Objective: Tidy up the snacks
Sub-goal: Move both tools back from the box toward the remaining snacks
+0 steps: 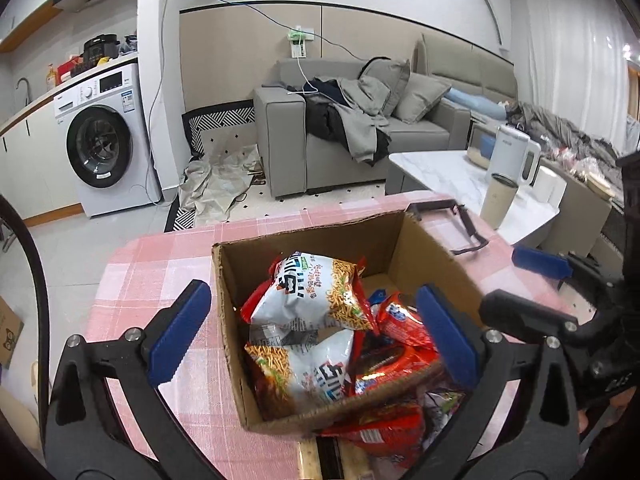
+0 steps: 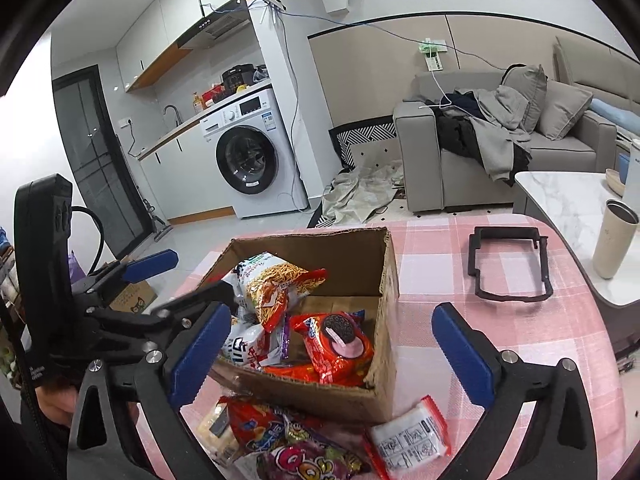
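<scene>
An open cardboard box (image 1: 416, 248) (image 2: 384, 280) stands on the pink checked tablecloth (image 1: 160, 264). It holds several snack bags: white noodle-snack bags (image 1: 312, 292) (image 2: 276, 280) and red cookie packs (image 1: 400, 320) (image 2: 340, 344). More snack packs lie on the table in front of the box (image 2: 280, 432), among them a white pack with red edges (image 2: 412, 436). My left gripper (image 1: 316, 332) is open and empty, straddling the box's left wall above the bags. My right gripper (image 2: 332, 352) is open and empty above the box's near edge. The left gripper also shows in the right wrist view (image 2: 160, 276).
A black plastic frame (image 2: 508, 264) (image 1: 464, 224) lies on the cloth right of the box. A beige tumbler (image 2: 612, 240) and white kettle (image 1: 516, 152) stand on the marble coffee table (image 1: 452, 176). A grey sofa (image 1: 360, 120) and washing machine (image 1: 104, 136) are behind.
</scene>
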Motion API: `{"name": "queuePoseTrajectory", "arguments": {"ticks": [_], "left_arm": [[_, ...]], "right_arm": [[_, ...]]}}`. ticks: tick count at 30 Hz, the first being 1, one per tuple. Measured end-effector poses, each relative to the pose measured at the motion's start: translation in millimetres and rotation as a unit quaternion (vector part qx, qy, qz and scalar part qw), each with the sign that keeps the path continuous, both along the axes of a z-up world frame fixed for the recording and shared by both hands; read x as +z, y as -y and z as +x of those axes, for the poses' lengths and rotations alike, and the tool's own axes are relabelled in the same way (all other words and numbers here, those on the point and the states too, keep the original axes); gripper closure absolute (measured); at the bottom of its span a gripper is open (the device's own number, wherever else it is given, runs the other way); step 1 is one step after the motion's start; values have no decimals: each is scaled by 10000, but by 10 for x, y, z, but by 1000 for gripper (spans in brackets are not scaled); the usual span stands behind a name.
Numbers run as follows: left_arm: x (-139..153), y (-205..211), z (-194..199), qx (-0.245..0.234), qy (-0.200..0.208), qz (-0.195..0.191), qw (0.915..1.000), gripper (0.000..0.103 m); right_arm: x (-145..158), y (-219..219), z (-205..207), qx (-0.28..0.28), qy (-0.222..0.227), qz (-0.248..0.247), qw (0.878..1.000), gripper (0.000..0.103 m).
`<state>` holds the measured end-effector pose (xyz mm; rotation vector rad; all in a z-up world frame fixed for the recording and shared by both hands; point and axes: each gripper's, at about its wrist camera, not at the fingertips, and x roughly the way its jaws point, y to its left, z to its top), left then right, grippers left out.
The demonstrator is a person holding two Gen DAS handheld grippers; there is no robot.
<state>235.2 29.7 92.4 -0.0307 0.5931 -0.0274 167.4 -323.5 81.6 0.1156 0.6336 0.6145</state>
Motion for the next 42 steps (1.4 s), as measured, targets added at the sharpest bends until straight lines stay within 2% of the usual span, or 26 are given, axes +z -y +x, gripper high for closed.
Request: {"name": "queuePoseTrajectory", "arguments": {"ticks": [13,18,27,33,42], "left_arm": [[92,-68,-801,245,13,56,9997,1],[73,-132,-1024,350,-21,-1,9994,1],[-85,-235,-1130,422,-213,82,9989,1],[-241,-271,-1103,503,-387,-46,9980,1],[-522,-207,-1110,500,-697,167,9962,1]], "right_arm": [[52,256,-345,-25,-81,-38,10000,0],[64,311,-460,-38,19,-234,9997,0],[-63,361,-555,-6,-107,-647,9978,0],[-162,419,-539,-76,-239,-621,9978,0],[-345,465,-502,-334,-439,-937,9941,0]]}}
